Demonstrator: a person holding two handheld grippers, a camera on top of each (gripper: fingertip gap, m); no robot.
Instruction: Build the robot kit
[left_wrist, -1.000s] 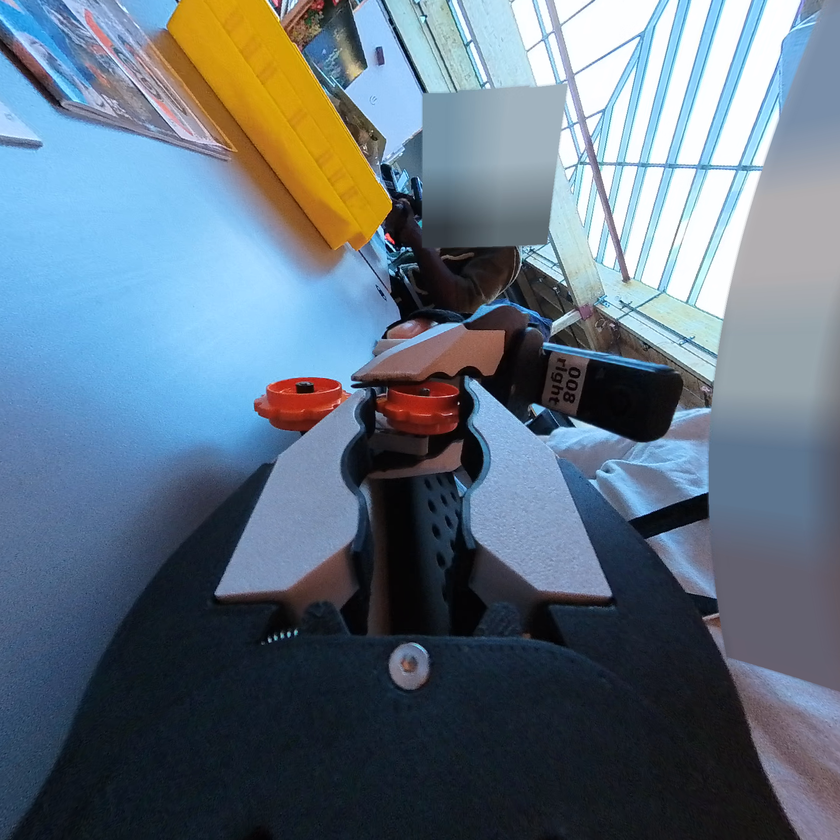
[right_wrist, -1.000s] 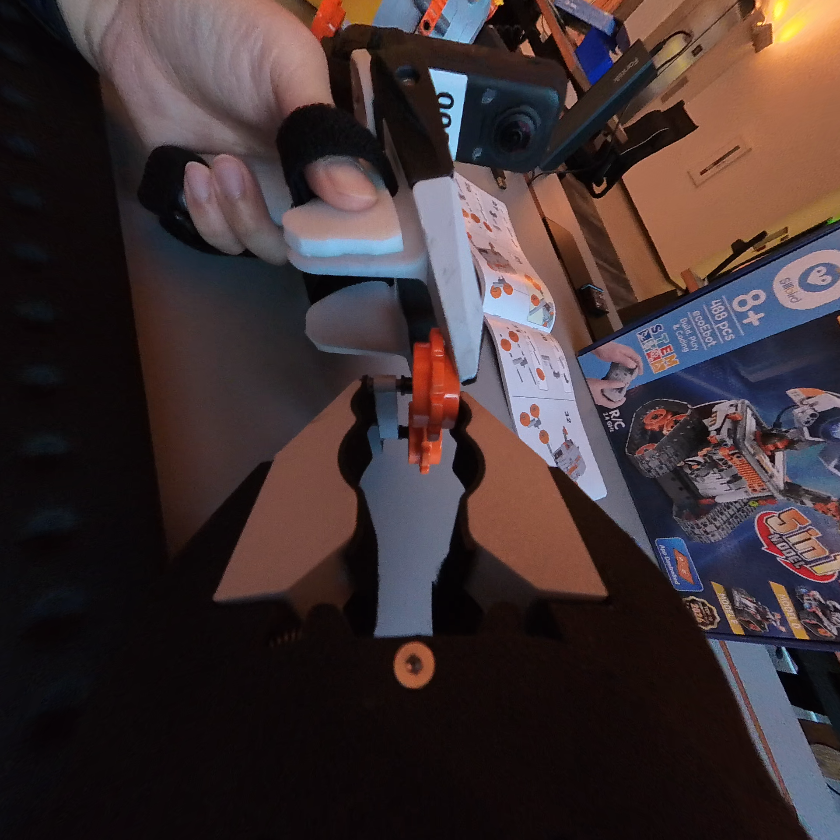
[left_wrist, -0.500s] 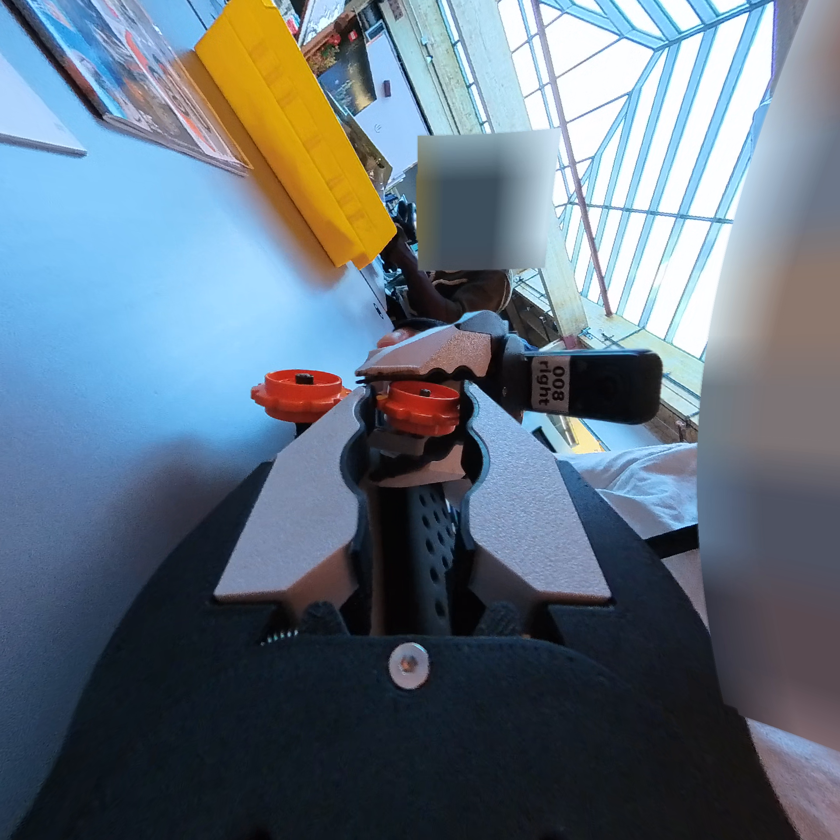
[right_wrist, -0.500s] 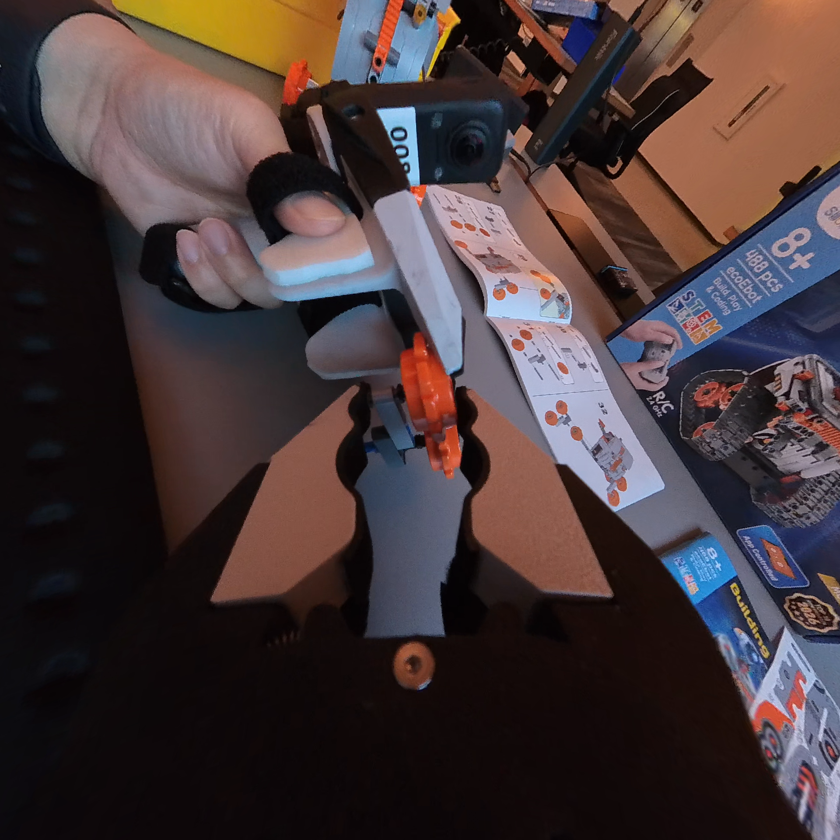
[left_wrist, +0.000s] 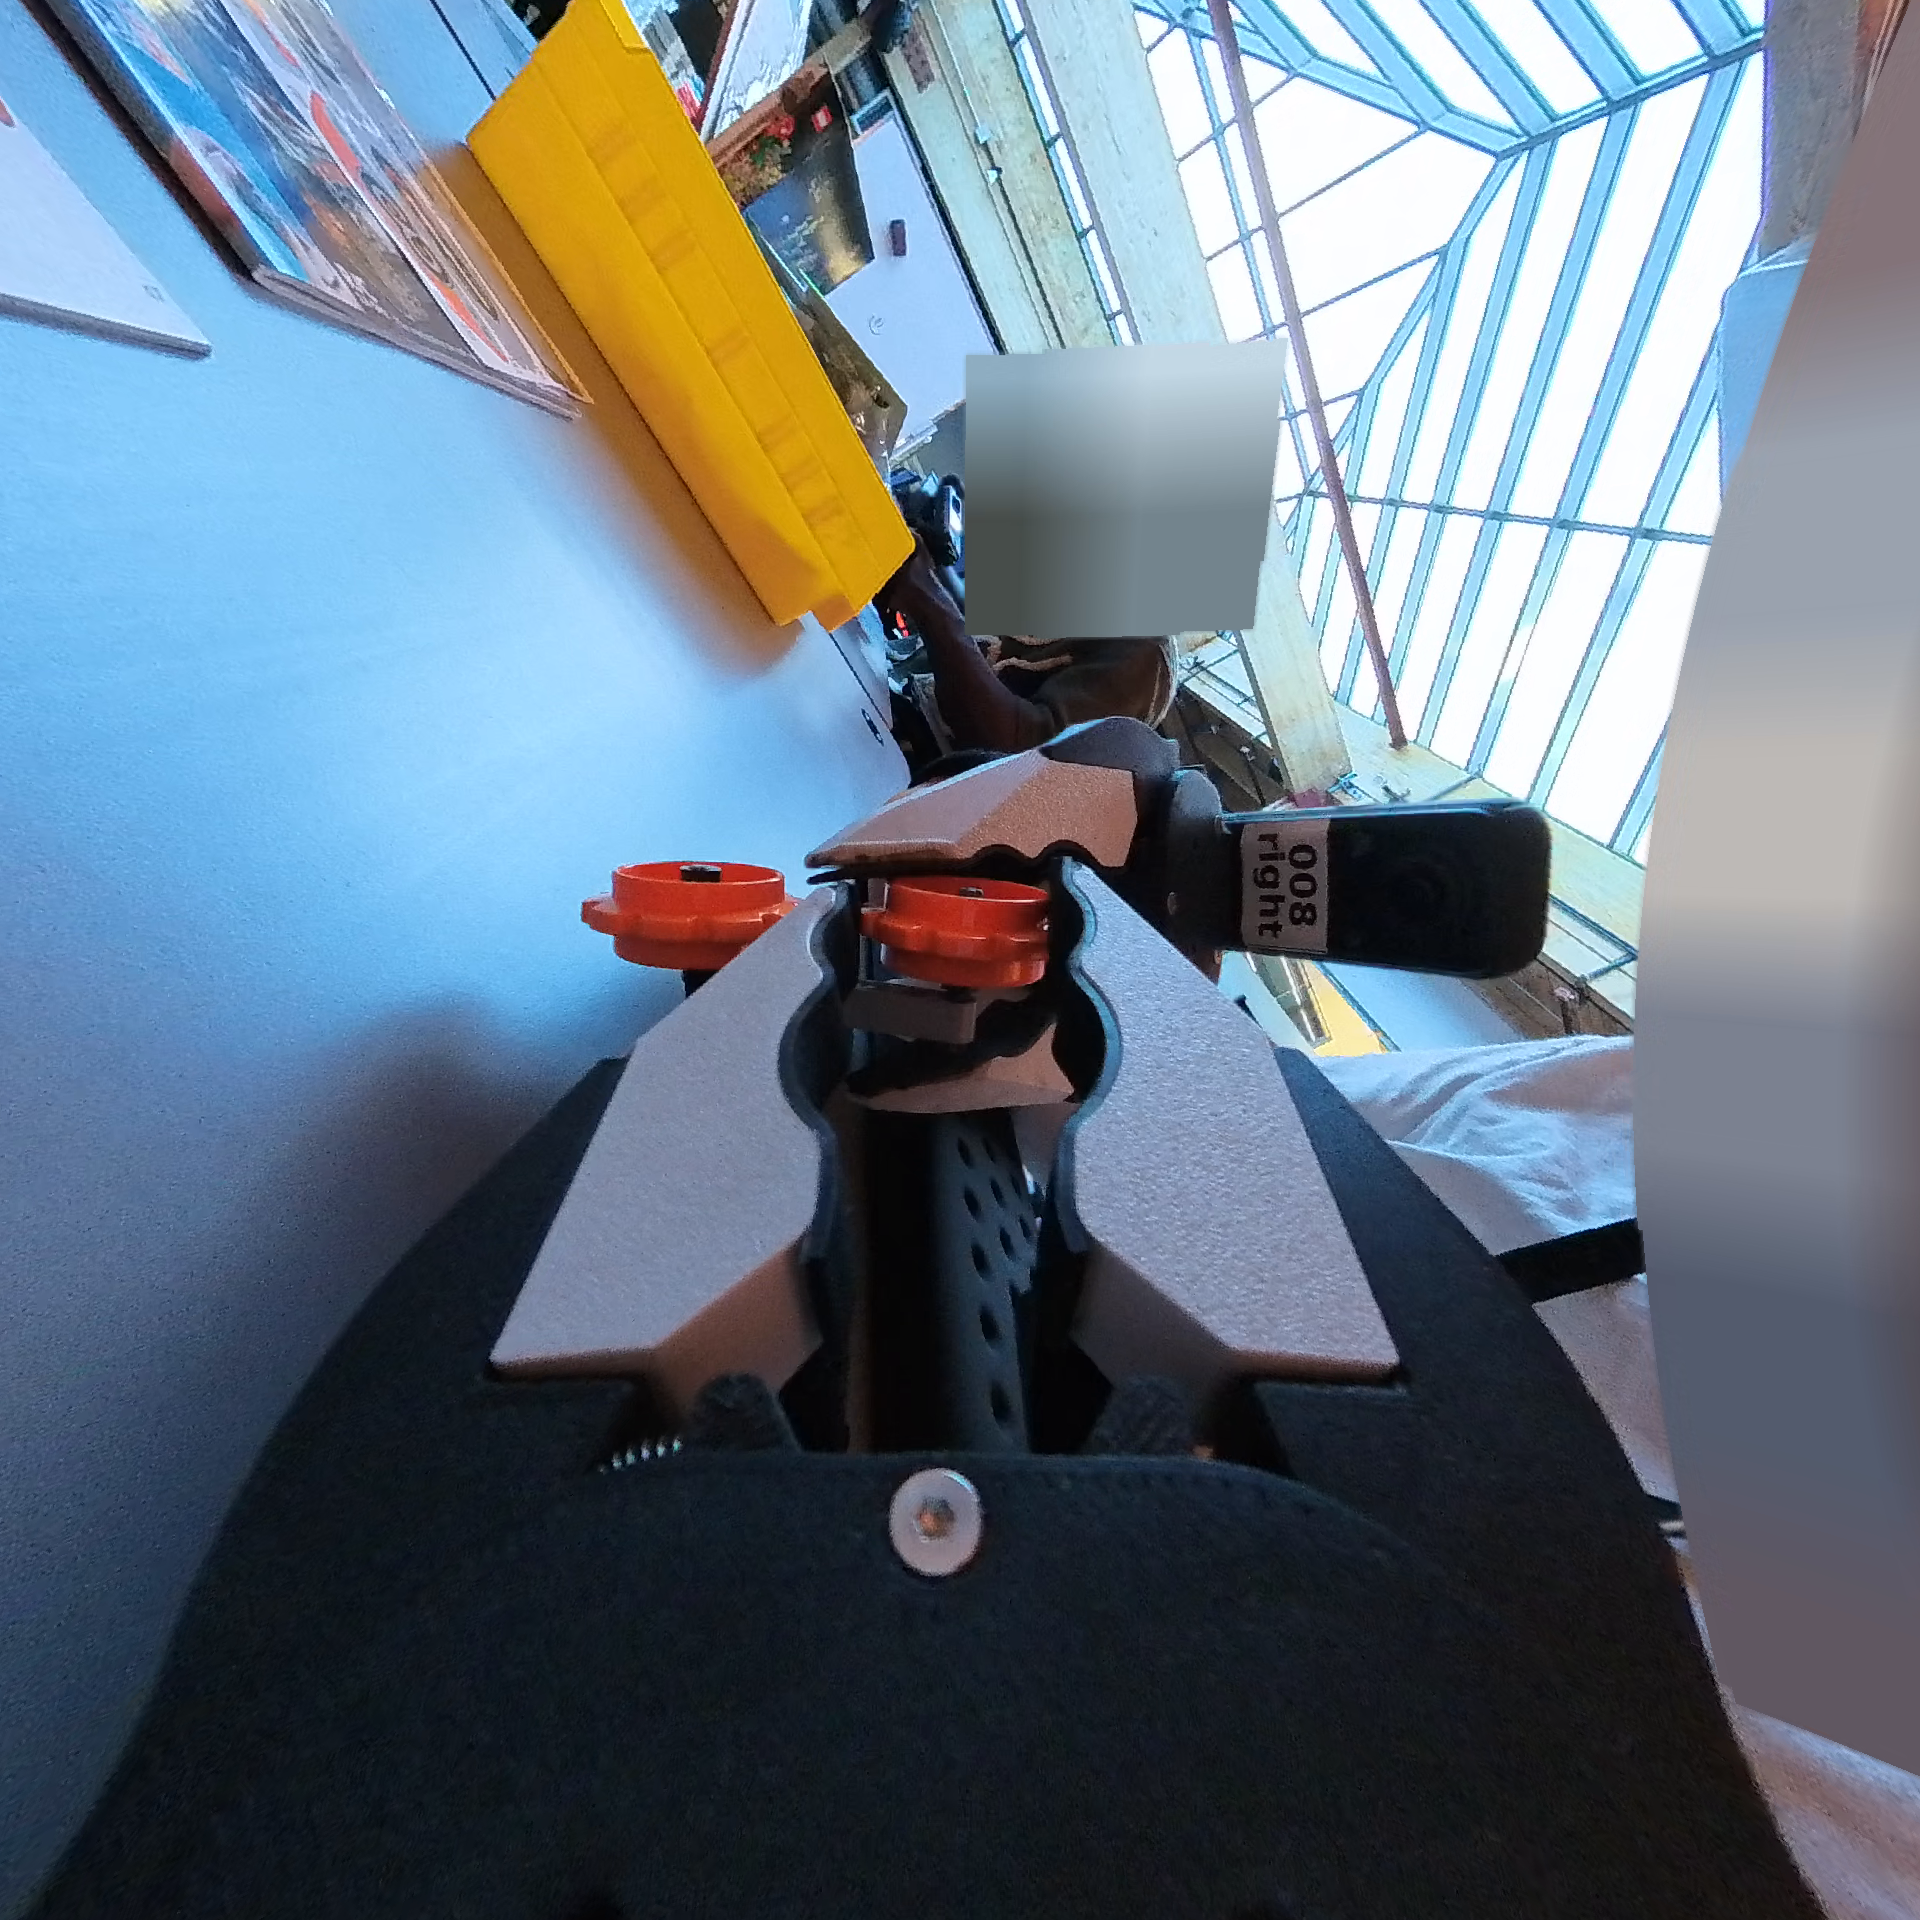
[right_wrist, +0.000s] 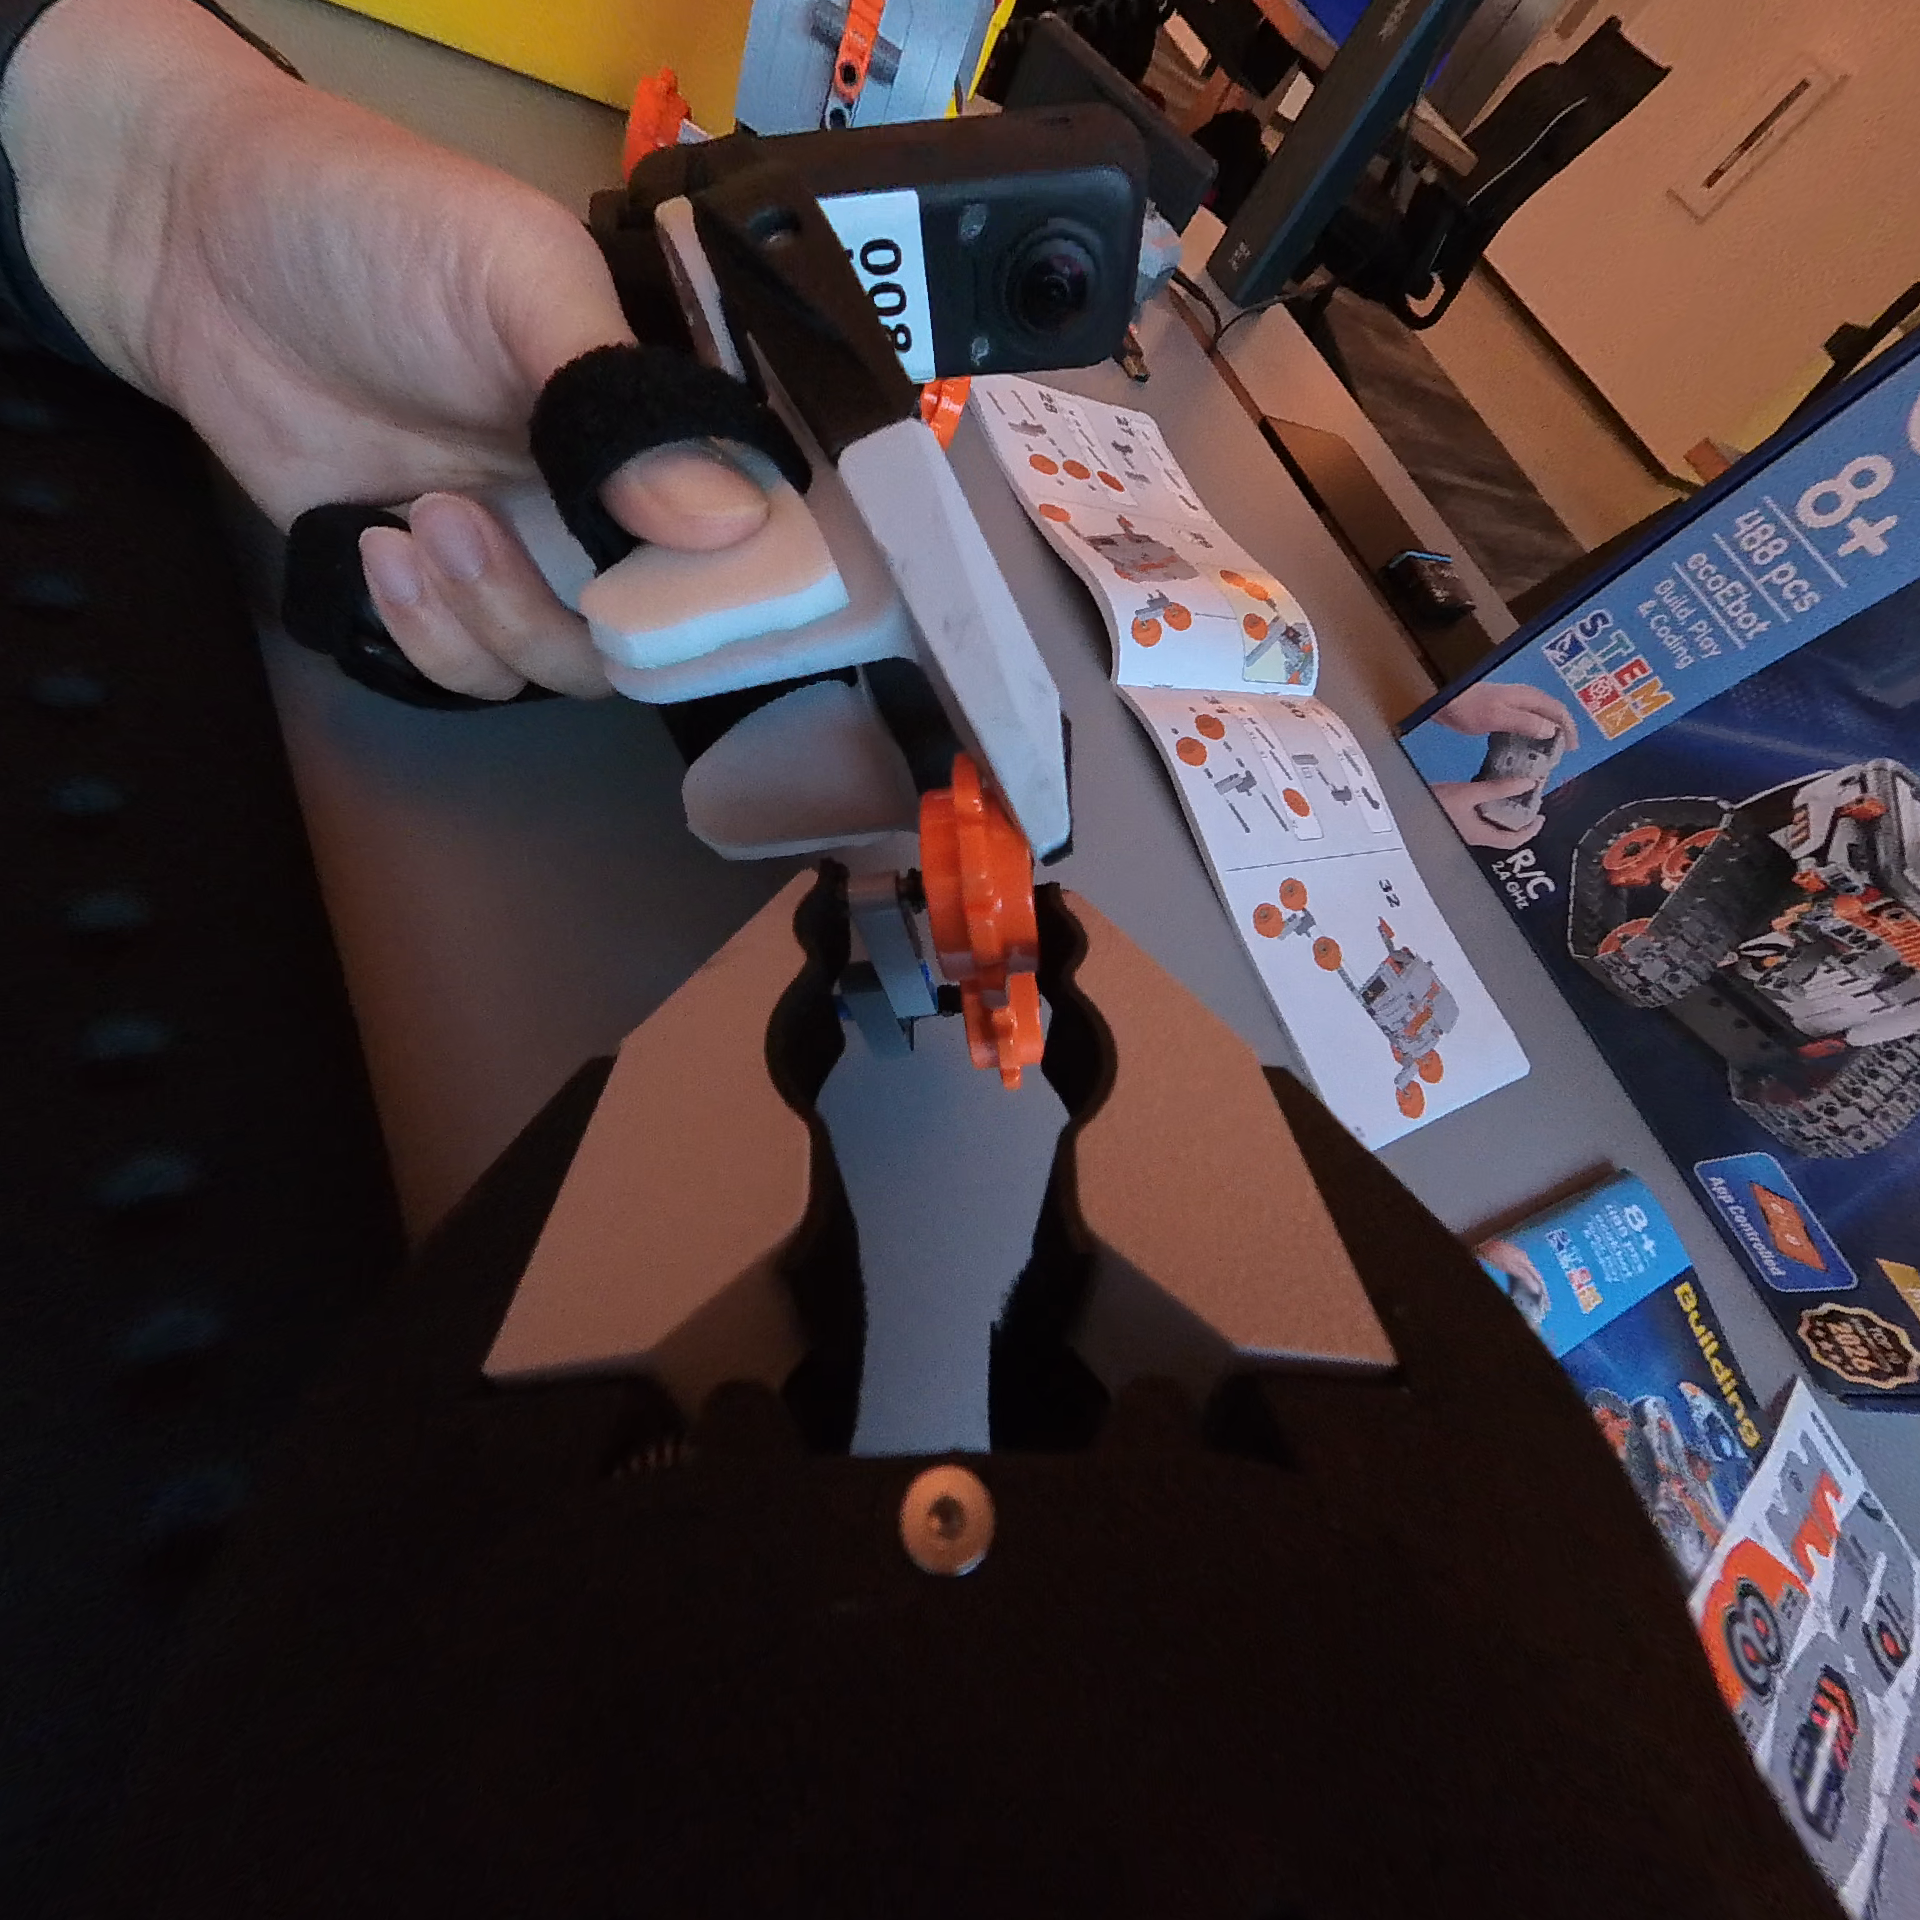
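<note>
The left gripper (left_wrist: 954, 935) and right gripper (right_wrist: 940, 961) meet tip to tip, both clamped on one small grey brick assembly with an orange toothed plastic wheel (right_wrist: 982, 925), held above the grey tabletop (right_wrist: 499, 914). A second orange wheel (left_wrist: 686, 914) sits at nine o'clock of it. Keeping both grips square and steady seems wise, since the piece is small and could twist loose.

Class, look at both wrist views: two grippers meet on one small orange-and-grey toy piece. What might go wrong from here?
1. Both the left gripper and right gripper pinch the small orange gear assembly; opposing pulls may pop it apart.
2. It is held above the table, so a slip could drop it.
</note>
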